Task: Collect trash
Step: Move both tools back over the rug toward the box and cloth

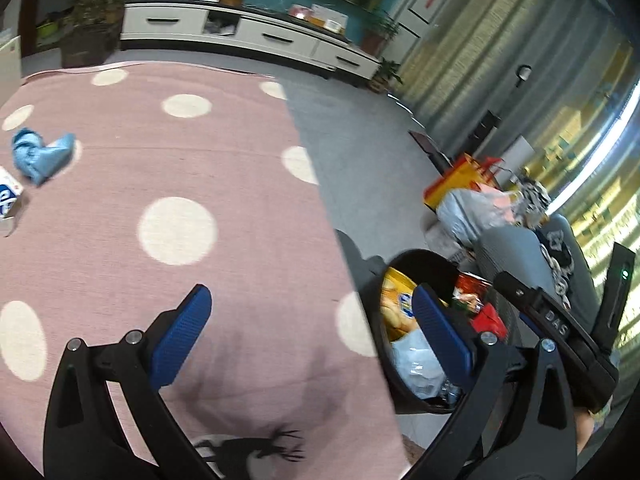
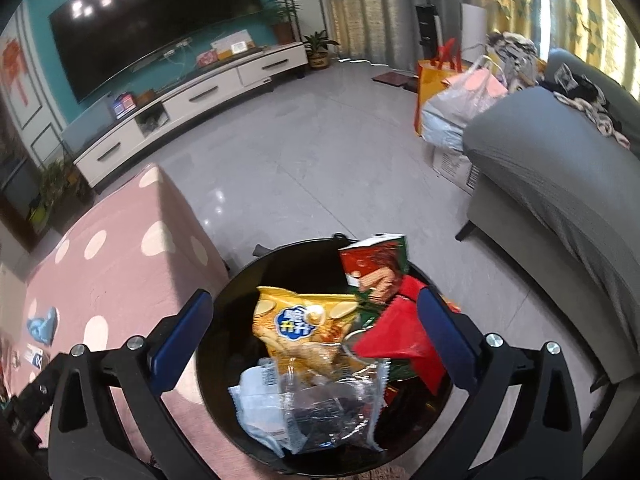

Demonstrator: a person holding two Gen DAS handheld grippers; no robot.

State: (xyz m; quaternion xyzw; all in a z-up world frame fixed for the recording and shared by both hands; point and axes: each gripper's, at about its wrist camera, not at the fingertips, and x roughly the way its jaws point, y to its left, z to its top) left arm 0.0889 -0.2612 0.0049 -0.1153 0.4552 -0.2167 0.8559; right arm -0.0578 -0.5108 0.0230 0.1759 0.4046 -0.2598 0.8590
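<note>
Two sets of blue-padded fingers fill the bottom of my views, and both stand spread wide with nothing between the pads. My left gripper (image 1: 312, 328) hangs over a pink rug (image 1: 180, 200) dotted with big cream circles, which covers the left part of a pale grey tiled floor (image 2: 300, 152). My right gripper (image 2: 312, 332) sits above a round black bin (image 2: 224, 312) standing on the floor just off the rug's edge. Inside the bin I see a yellow snack bag (image 2: 304, 324), a red and green wrapper (image 2: 376, 272), a red packet (image 2: 404, 344) and a clear plastic bag (image 2: 332, 404) piled together.

Out on the rug, well away from the bin, a crumpled light blue piece (image 1: 40, 156) lies near the left edge, and a white and blue box (image 1: 10, 200) sits just below it, partly cut off by the frame.

Beyond the rug a long white TV cabinet (image 1: 248, 36) runs along a teal wall, carrying small boxes, with a large dark television (image 2: 160, 20) above it and potted plants at both ends. To the right, a grey sofa (image 2: 540, 168) holds a heap of clothes, and next to its arm stand a yellow and red shopping bag (image 2: 436, 76) and a stuffed pale plastic bag (image 2: 460, 108). Striped curtains (image 1: 500, 60) hang along the window side
</note>
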